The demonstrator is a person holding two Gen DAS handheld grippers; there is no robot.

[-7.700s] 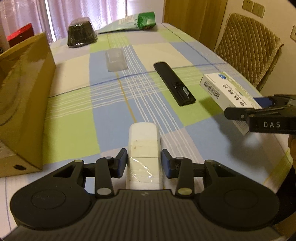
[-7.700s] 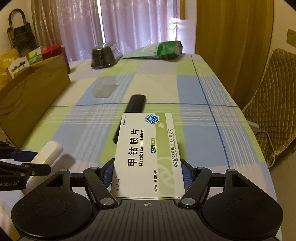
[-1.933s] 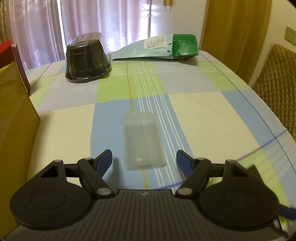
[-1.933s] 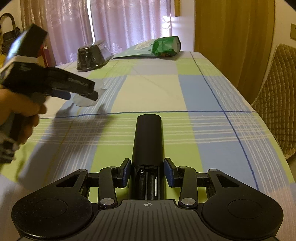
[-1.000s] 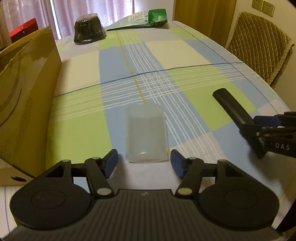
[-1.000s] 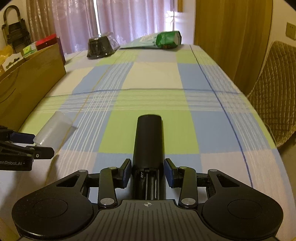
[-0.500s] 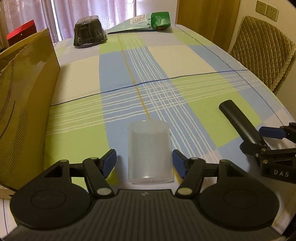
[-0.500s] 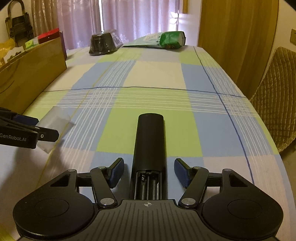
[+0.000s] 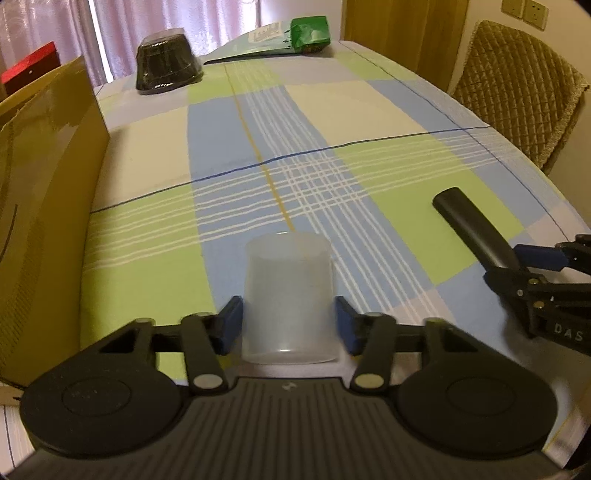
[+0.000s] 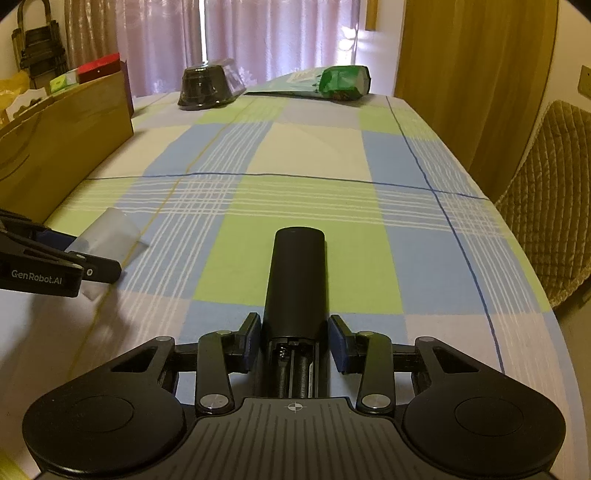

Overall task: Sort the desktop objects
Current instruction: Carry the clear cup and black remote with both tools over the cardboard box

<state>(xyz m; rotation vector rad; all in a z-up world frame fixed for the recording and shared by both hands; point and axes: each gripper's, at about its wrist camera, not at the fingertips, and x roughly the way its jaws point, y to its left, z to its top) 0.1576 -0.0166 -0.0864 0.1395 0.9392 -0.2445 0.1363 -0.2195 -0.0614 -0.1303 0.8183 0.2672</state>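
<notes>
A translucent plastic cup lies on its side on the plaid tablecloth, its open end toward me. My left gripper is shut on it, both blue pads pressed against its sides. A black remote lies lengthwise on the cloth, its uncovered battery bay nearest the camera. My right gripper is shut on its near end. The left wrist view has the remote and right gripper at the right. The right wrist view has the cup and left gripper at the left.
A tall brown cardboard box runs along the table's left side, with a red box behind it. At the far end sit a black wrapped bowl and a green bag. A quilted chair stands past the right edge.
Half a second ago both grippers stood open around their objects. Both have since closed, the left onto the cup and the right onto the remote.
</notes>
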